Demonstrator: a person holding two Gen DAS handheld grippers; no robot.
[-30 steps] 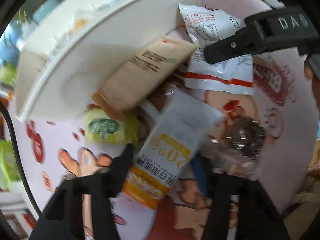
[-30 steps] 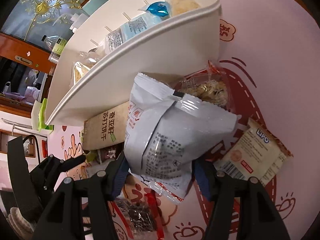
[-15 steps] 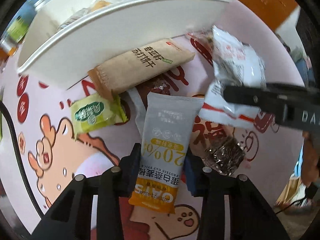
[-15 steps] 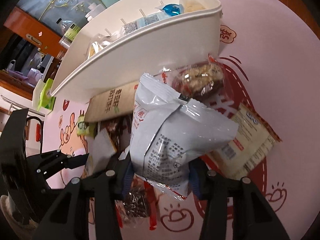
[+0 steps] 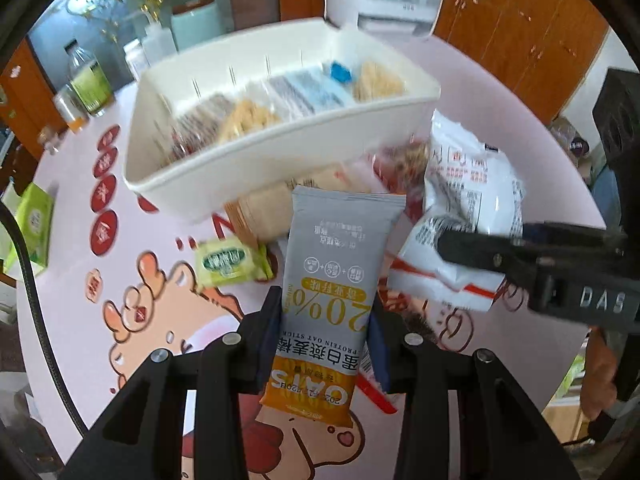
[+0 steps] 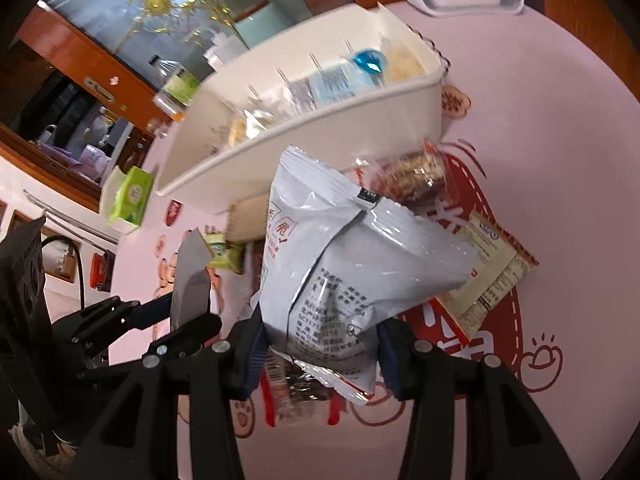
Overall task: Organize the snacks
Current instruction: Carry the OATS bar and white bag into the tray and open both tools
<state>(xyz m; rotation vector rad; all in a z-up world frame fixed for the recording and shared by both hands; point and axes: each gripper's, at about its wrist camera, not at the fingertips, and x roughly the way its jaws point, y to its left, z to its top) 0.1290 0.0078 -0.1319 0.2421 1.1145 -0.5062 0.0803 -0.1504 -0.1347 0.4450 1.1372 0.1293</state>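
The left gripper [image 5: 326, 336] has its jaws clenched on a grey and orange oat bar [image 5: 332, 280], held off the pink bench [image 5: 132, 264] in front of the white divided tray [image 5: 280, 152]. The right gripper [image 6: 320, 356] grasps a white puffed snack bag [image 6: 360, 264], also lifted above the bench. The tray sits toward the far edge with packets in its compartments. A small green packet [image 5: 230, 262] and a tan cracker pack [image 5: 264, 208] lie just before the tray's near wall.
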